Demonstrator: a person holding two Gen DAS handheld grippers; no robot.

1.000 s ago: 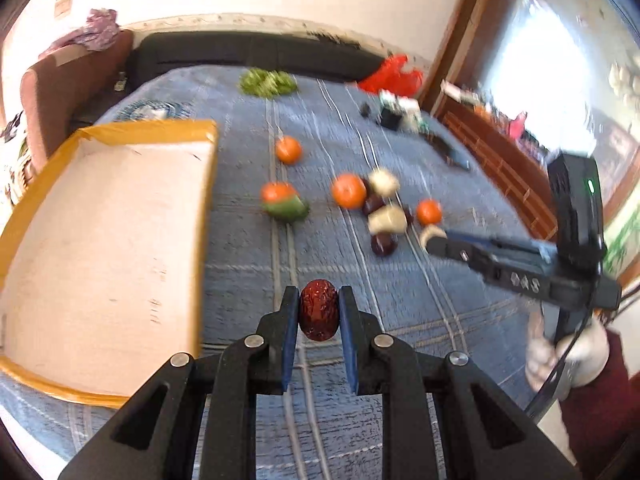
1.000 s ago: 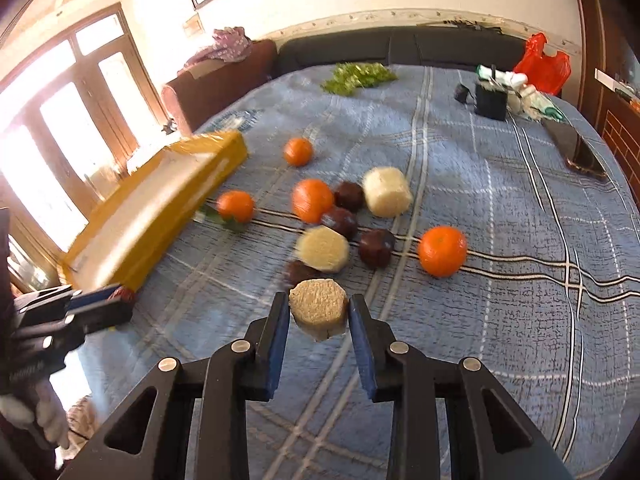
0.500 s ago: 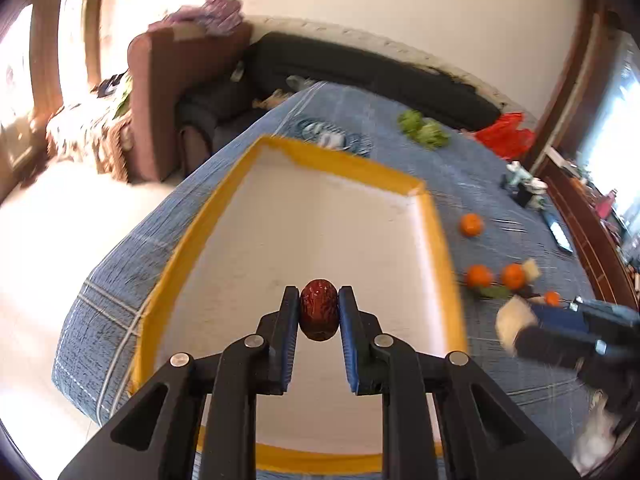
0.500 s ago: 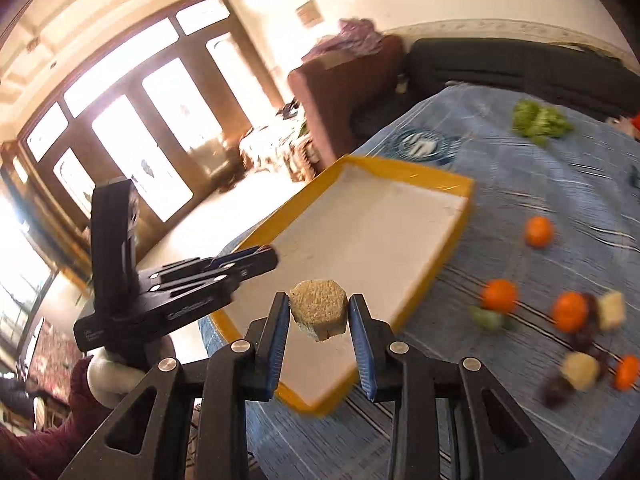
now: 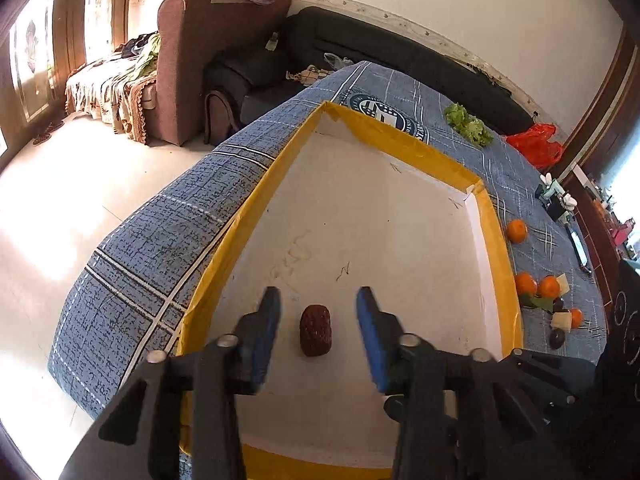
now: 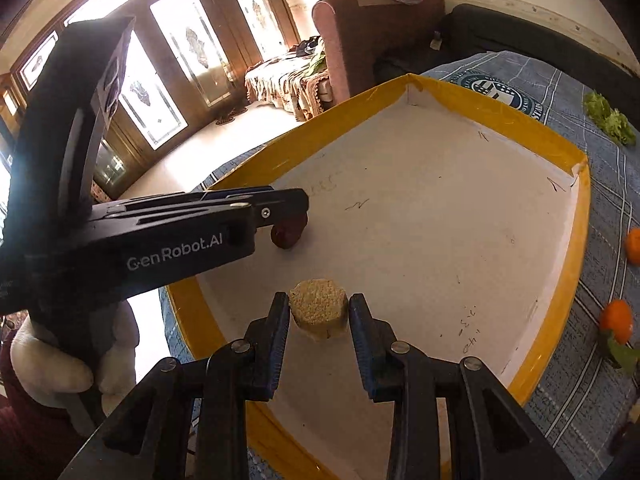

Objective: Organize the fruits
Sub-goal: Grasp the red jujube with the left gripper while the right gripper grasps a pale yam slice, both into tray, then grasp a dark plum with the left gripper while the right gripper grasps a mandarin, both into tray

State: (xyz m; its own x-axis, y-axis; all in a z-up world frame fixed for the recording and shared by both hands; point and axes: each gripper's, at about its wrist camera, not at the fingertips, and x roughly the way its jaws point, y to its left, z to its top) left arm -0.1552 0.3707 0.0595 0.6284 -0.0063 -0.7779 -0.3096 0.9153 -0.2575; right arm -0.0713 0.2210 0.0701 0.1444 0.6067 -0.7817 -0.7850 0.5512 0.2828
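A dark red date [image 5: 315, 330] lies on the white floor of the yellow-rimmed box [image 5: 256, 208], between the spread fingers of my left gripper [image 5: 318, 312], which is open and apart from it. The date also shows in the right wrist view [image 6: 289, 233], under the left gripper [image 6: 280, 204]. My right gripper [image 6: 319, 312] hovers low over the box [image 6: 576, 240] near its front. Its jaws stand beside a tan hexagonal fruit piece [image 6: 319, 312] with small gaps on both sides, so it looks open.
On the blue plaid cloth right of the box lie oranges [image 5: 517, 231], pale fruit chunks [image 5: 562, 320] and dark dates [image 5: 557, 338]. Lettuce [image 5: 468, 123] and a red bag [image 5: 534, 148] are at the far end. Oranges [image 6: 618, 320] show in the right wrist view too.
My left gripper opened and let the date down onto the box floor. My right gripper moved over the box, lowered, and loosened its jaws around the tan piece.
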